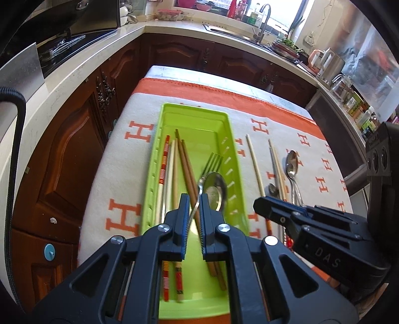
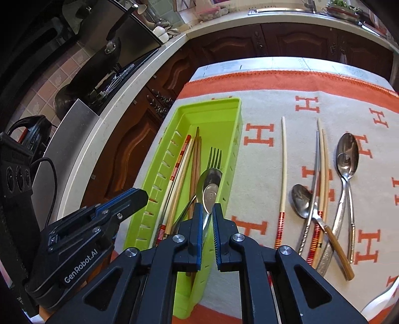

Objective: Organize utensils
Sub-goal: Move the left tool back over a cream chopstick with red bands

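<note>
A lime green tray lies on the H-patterned cloth and holds chopsticks, a fork and a spoon. My left gripper hangs over the tray, its jaws a little apart around the handle of a silver spoon; contact is unclear. My right gripper is shut on the handle of another silver spoon, held over the tray's right wall. Loose chopsticks and spoons lie on the cloth to the right.
A wood-handled spoon lies among the loose utensils. Dark wooden cabinets and a pale counter run along the left and back. A sink with a faucet is at the back. Jars and kettles stand at the right.
</note>
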The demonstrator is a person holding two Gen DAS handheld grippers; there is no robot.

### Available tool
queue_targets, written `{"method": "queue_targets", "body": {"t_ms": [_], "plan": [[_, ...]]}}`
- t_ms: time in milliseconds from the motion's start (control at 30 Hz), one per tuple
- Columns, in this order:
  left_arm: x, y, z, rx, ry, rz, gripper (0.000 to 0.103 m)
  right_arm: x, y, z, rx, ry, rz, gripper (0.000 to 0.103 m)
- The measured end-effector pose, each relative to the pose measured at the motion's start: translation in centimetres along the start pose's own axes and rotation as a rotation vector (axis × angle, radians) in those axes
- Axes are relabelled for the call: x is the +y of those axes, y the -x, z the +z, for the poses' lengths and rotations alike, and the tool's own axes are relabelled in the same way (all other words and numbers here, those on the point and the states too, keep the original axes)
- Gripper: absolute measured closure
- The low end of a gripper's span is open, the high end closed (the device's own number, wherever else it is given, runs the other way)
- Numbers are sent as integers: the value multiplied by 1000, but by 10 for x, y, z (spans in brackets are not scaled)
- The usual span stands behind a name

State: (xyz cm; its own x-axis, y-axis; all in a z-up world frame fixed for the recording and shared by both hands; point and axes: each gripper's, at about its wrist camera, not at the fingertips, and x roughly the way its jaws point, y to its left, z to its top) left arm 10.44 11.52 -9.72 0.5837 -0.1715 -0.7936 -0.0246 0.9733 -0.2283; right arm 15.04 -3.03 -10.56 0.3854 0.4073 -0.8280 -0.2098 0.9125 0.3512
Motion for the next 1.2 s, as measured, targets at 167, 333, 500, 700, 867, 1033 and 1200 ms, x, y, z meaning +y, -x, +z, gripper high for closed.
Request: {"method": "queue_targets", "body": {"t_ms": [167, 333, 500, 700, 867, 1033, 1200], "plan": [[-17, 2, -8, 13, -24, -2, 92, -8, 18, -5, -35, 7, 3, 95], [-35, 4, -13, 17, -48, 0, 92, -20, 39, -11, -69, 10, 3, 95], [-54, 4, -15, 26, -73, 1, 92, -37, 62, -14, -113, 4, -8, 95], [-85, 6, -15, 29, -123, 0, 92, -70, 88, -18, -155, -36, -16, 95], [-112, 5, -16, 37, -160, -1, 92, -104, 103, -22, -184, -81, -26, 94], [-132, -2, -15, 51, -183, -4, 92, -134, 112, -24, -199, -121, -35, 93], [-146, -15, -12, 79, -187, -11, 92, -160, 116, -25, -207, -151, -41, 88]]}}
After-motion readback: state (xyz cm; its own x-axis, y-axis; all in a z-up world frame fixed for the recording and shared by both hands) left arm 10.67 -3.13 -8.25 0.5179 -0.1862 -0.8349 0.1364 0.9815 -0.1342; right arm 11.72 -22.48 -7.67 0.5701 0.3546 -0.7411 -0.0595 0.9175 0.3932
